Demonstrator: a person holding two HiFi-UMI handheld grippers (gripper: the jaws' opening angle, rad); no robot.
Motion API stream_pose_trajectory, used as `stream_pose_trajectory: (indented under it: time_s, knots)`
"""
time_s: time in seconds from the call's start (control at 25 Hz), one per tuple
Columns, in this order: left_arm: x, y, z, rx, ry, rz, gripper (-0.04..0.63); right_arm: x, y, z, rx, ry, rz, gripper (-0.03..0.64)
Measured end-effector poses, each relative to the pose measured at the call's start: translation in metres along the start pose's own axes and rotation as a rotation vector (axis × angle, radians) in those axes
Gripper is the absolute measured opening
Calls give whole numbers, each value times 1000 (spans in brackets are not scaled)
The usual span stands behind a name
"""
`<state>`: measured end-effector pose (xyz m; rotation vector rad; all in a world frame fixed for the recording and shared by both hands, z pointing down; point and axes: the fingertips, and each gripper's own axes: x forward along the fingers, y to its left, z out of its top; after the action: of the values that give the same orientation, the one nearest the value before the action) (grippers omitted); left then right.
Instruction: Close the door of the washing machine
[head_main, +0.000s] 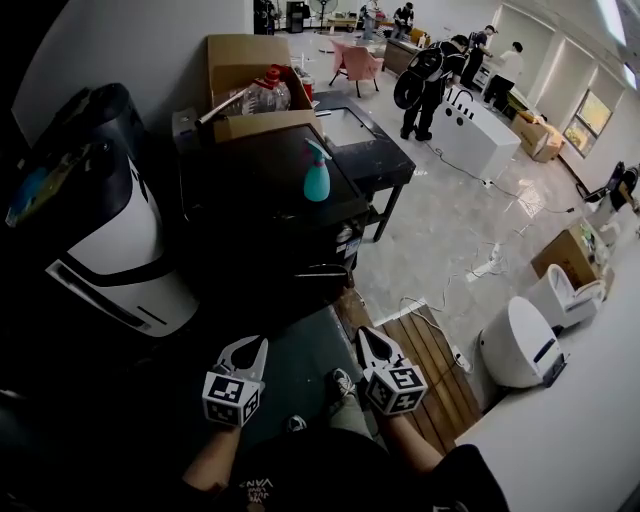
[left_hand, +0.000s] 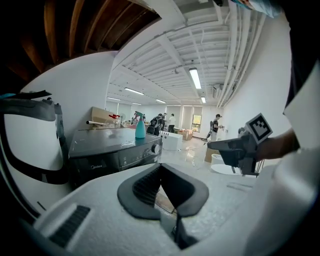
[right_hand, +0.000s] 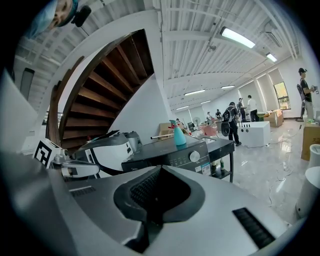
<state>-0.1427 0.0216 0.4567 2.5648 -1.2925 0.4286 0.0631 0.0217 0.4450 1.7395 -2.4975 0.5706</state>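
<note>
Ahead of the person, the dark washing machine (head_main: 270, 200) stands with its control panel (left_hand: 125, 156) facing them. "Midea" (left_hand: 98, 166) reads on that panel; the stickers (right_hand: 206, 169) beside the knob (left_hand: 156, 148) are too small to read. A teal spray bottle (head_main: 317, 172) stands upright on top. The left gripper (head_main: 250, 345) and right gripper (head_main: 365, 338), side by side on outstretched forearms (head_main: 205, 465), point at the machine, well short of it, each claw pressed together on nothing. Its door cannot be made out.

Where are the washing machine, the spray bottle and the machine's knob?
Washing machine (head_main: 250, 185): head view, bare part of its dark top.
Spray bottle (head_main: 317, 182): head view, its teal body.
Knob (right_hand: 194, 156): right gripper view, its round face.
</note>
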Motion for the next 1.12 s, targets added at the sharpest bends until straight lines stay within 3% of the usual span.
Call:
stream_pose_trajectory:
  time_s: [0.48,1.12]
  knots:
    - [-41,-1,-15,9,-26,-1,11,-29,28,-26,-14,33,-5,-2]
    - [-64,11,-27,-59,-42,14,11,-29,52,-31,-50,62,7,-2]
